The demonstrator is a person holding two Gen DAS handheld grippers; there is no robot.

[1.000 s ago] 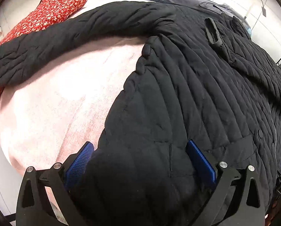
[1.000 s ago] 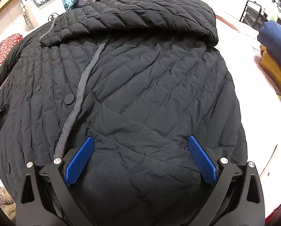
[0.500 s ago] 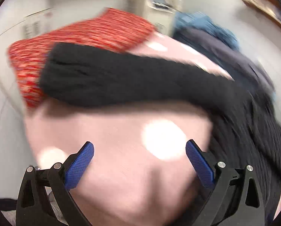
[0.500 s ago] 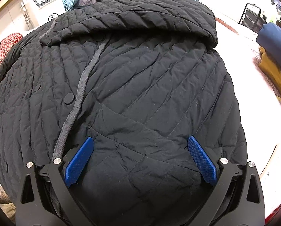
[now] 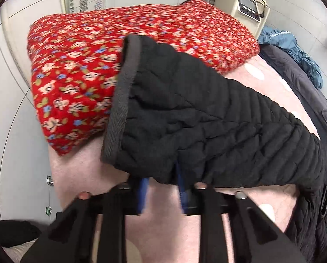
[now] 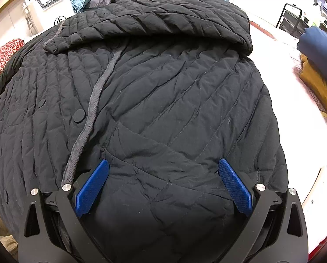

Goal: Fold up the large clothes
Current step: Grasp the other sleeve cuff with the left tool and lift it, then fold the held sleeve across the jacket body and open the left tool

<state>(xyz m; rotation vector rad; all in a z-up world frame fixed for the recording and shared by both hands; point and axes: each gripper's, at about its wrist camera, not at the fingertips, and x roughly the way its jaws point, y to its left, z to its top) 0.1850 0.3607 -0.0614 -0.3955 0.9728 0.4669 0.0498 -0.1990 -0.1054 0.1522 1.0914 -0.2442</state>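
Leftmost in the left wrist view, a red floral quilt [image 5: 102,70] lies folded on the pink bed [image 5: 80,171], with a white wall behind it. Across the quilt's near edge runs the black coat's sleeve [image 5: 196,127], its grey-trimmed cuff [image 5: 122,100] open toward the quilt and raised off the bed. Under the cuff end sits the left gripper [image 5: 161,186]; its jaws have just been closing, and the blue pads [image 5: 142,194] now stand narrow, pinching the sleeve's lower edge. Further right the sleeve joins the rest of the coat, and a cream machine [image 5: 244,2] and a blue garment [image 5: 294,50] stand beyond the bed.

Over in the right wrist view, the coat [image 6: 163,92] lies spread flat on the bed, front up, a grey trim strip [image 6: 93,109] running down its opening and the other sleeve folded across the top. The right gripper [image 6: 163,184] hangs over the hem with its pads wide apart, nothing pinched between them. At far right, navy and mustard clothes [image 6: 316,65] are piled.
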